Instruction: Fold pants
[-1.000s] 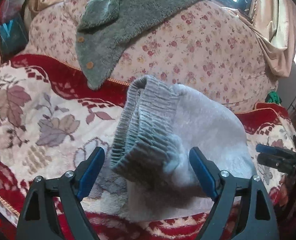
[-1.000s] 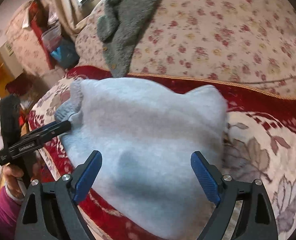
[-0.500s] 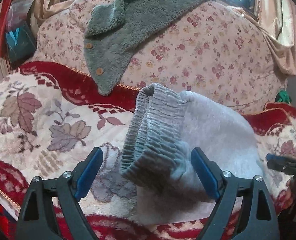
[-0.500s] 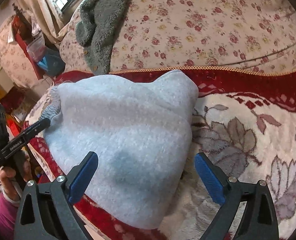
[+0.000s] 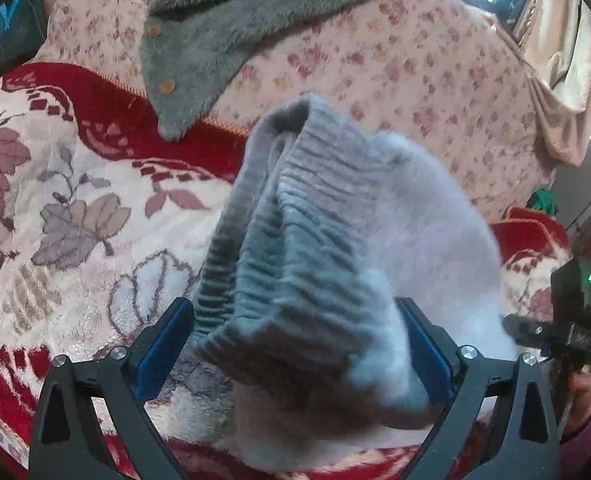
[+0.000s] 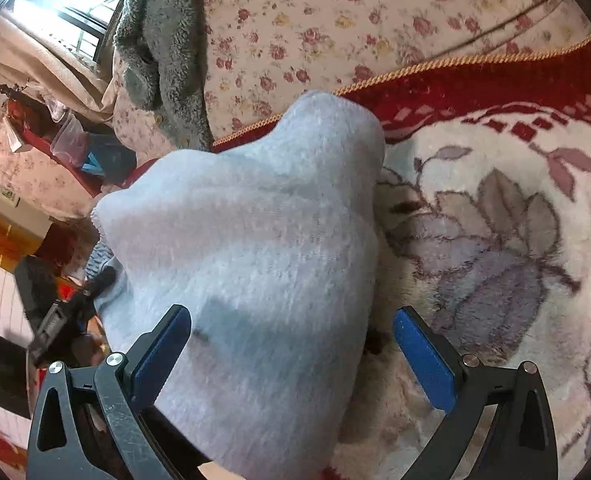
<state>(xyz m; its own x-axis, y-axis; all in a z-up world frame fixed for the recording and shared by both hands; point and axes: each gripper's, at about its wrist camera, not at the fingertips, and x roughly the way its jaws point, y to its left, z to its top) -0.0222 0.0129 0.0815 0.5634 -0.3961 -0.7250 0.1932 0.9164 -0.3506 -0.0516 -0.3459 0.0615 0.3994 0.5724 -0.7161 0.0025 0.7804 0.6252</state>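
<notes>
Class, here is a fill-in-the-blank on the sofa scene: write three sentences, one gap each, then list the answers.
1. The folded pants lie on a red and cream ____-patterned blanket.
2. The left gripper stands ____ around the ribbed waistband.
3. The fuzzy gray-green garment has round ____ along its edge.

Answers: leaf; open; buttons

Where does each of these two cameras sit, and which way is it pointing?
Left wrist: on the left gripper, looking along its open blue-padded fingers at the pale grey fleece pants, ribbed waistband nearest; right gripper at the edge.
Right wrist: on the right gripper, facing the pants' smooth side; left gripper at far left.
Shared: pants, floral red blanket, fuzzy green garment.
</notes>
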